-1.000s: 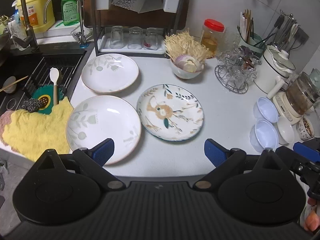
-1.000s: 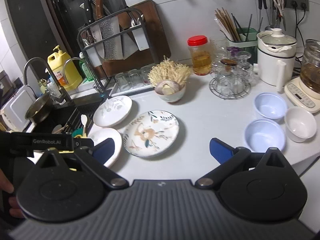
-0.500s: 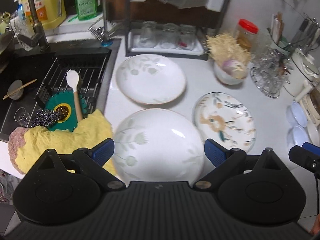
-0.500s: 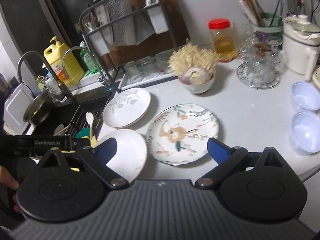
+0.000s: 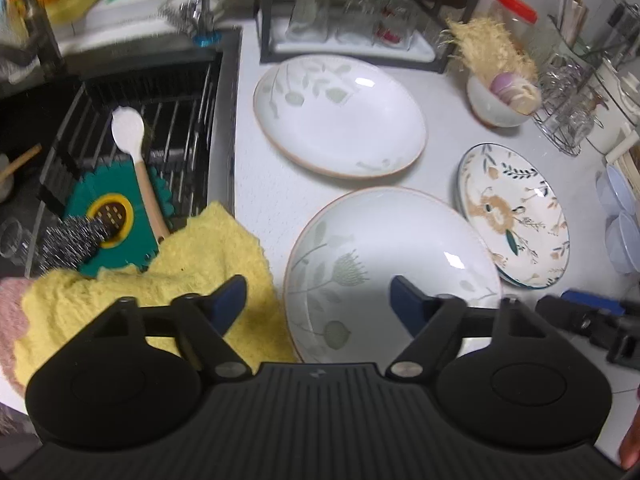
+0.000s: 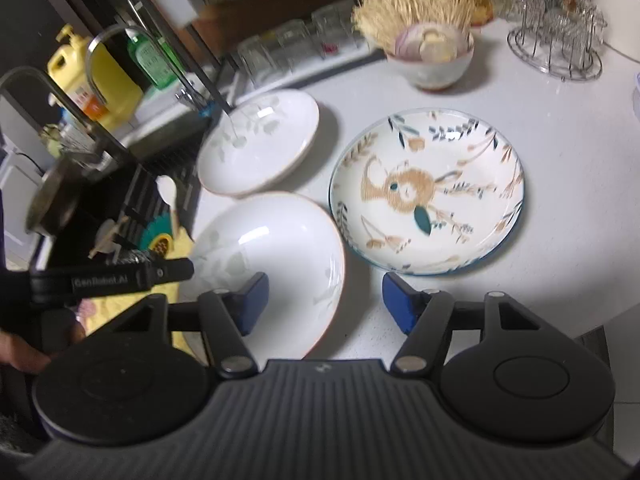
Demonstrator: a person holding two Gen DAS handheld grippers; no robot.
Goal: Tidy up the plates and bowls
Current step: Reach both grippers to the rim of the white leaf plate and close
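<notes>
Three plates lie on the white counter. The near white leaf-print plate (image 5: 392, 264) (image 6: 272, 248) is closest, with a second white leaf-print plate (image 5: 340, 116) (image 6: 260, 140) behind it and a patterned plate (image 5: 516, 216) (image 6: 428, 192) to its right. My left gripper (image 5: 318, 294) hovers over the near plate's left rim, one finger above the yellow cloth and the other above the plate. Its jaws are closing and its pads touch nothing. My right gripper (image 6: 323, 292) straddles the same plate's right rim, also closing without pressing. Pale blue bowls (image 5: 620, 208) sit at the far right.
A yellow cloth (image 5: 208, 272) drapes over the sink edge on the left. The sink rack holds a spatula (image 5: 136, 148) and a green mat. A bowl of enoki mushrooms (image 6: 432, 56), a wire glass stand (image 6: 556, 48) and a rack of glasses (image 5: 348, 24) line the back.
Both grippers have dropped and shifted left toward the near white plate, which now fills the foreground. Both pairs of jaws have narrowed from fully wide.
</notes>
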